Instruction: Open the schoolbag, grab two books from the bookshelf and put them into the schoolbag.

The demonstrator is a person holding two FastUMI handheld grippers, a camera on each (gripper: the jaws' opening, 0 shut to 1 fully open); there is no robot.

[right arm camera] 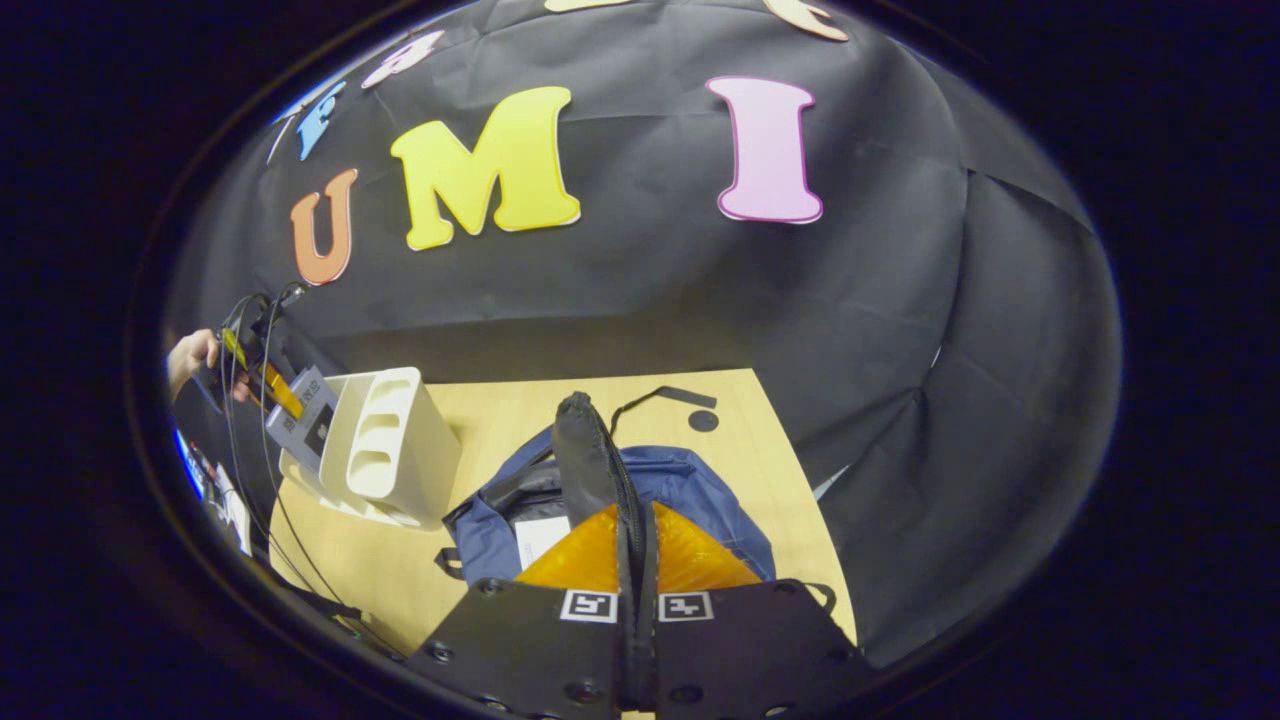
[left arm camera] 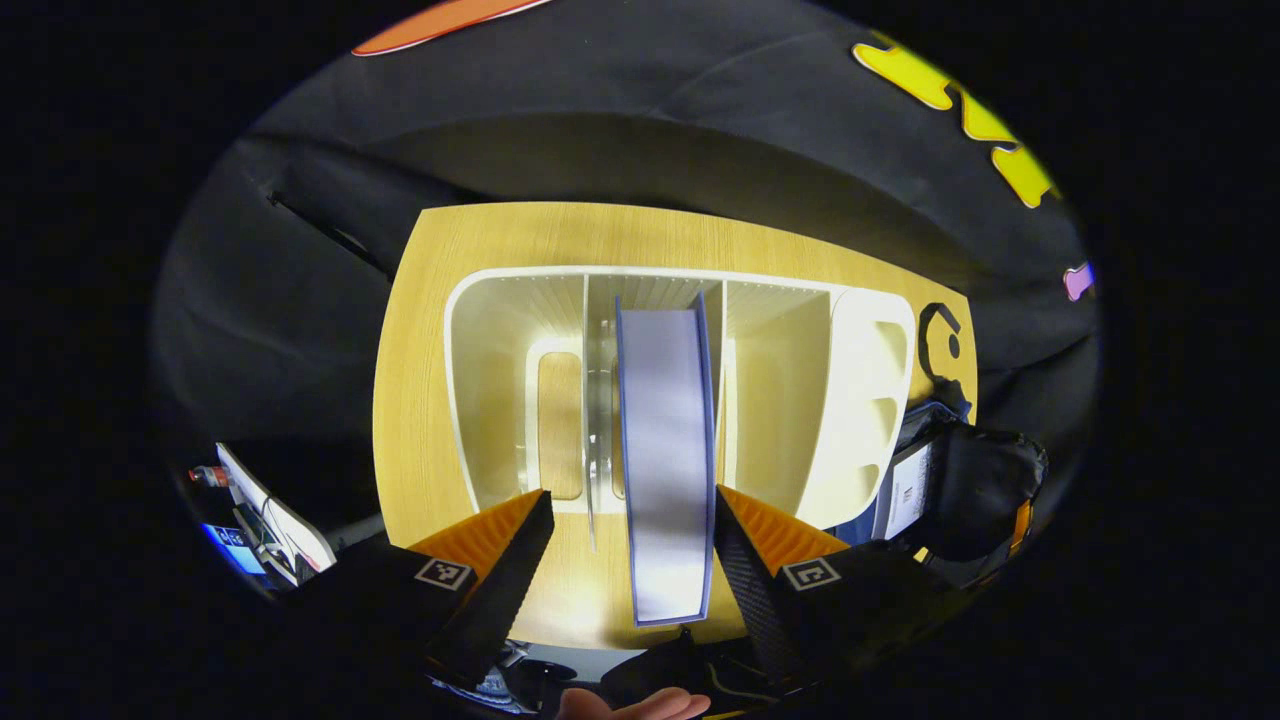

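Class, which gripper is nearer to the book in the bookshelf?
Left. The left gripper has its fingers on both sides of the book; the right gripper is at the schoolbag, beside the bookshelf.

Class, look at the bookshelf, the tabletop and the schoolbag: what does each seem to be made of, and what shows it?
Bookshelf: probably moulded plastic, smooth white, rounded corners and cut-out side slots.
Tabletop: wood or wood-look laminate, pale with fine straight grain and a soft sheen.
Schoolbag: woven fabric, likely nylon, dark blue, creased and slumping; the right gripper pinches its black flap.
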